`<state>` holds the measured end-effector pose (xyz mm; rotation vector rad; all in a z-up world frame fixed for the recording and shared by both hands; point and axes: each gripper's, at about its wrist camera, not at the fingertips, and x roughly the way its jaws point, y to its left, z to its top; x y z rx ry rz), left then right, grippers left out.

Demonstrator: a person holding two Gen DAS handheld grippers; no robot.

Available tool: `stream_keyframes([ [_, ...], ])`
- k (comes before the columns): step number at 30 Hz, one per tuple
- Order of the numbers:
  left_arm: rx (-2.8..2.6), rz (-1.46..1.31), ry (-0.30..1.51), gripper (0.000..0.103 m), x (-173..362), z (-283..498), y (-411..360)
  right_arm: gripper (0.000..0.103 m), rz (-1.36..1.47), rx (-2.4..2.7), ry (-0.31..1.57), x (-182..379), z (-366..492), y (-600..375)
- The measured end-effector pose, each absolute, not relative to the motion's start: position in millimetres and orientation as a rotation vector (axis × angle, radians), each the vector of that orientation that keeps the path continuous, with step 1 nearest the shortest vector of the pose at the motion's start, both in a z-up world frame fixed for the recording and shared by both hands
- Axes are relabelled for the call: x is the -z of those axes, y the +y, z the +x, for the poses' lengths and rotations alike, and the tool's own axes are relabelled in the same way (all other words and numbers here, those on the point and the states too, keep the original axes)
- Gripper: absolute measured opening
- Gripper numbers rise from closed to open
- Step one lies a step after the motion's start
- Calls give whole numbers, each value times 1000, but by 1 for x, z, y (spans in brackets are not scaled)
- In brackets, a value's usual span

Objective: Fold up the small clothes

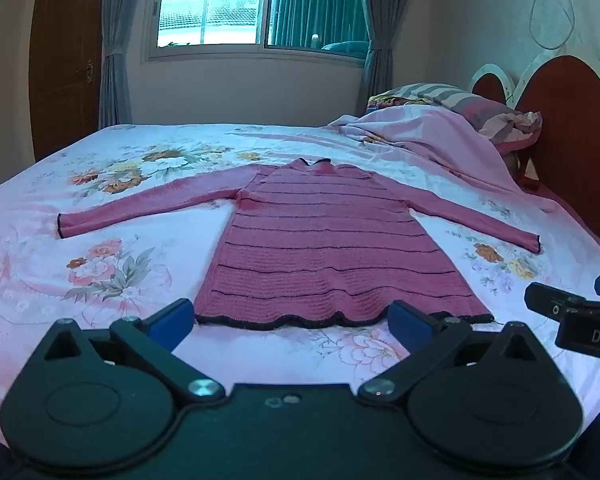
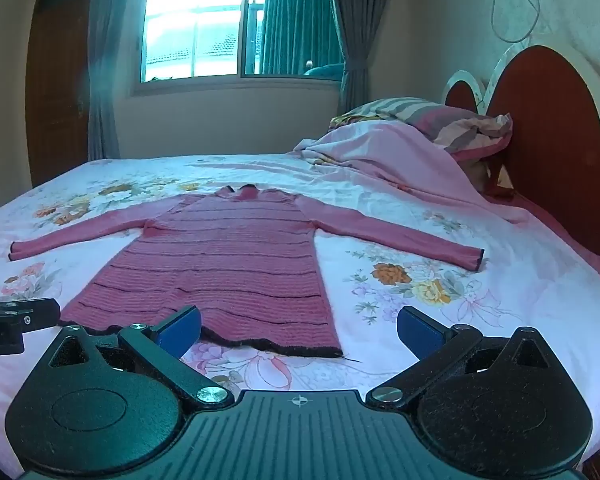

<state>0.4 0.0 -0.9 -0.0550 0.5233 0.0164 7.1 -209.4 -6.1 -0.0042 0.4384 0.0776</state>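
A small pink knit dress [image 1: 324, 248] with thin dark stripes and a dark hem lies flat on the bed, neck away from me, both long sleeves spread out sideways. It also shows in the right wrist view [image 2: 220, 268]. My left gripper [image 1: 292, 322] is open and empty, just in front of the hem. My right gripper [image 2: 300, 330] is open and empty, near the hem's right corner. Each gripper shows at the edge of the other's view: the right gripper in the left wrist view [image 1: 572, 312], the left gripper in the right wrist view [image 2: 16, 316].
The bed has a floral sheet [image 1: 112, 264]. A pink blanket [image 1: 432, 140] and striped pillow [image 1: 460, 100] are heaped at the far right by the red headboard [image 1: 572, 128]. A window [image 1: 260, 4] and a wooden door [image 1: 64, 52] are behind.
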Motion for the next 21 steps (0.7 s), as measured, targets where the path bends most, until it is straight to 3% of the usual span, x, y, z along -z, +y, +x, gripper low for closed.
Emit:
stream_keyframes([
  [21,-1,-38,535,102,3,-2,-11,103,19,-66,435,8,6,-219],
])
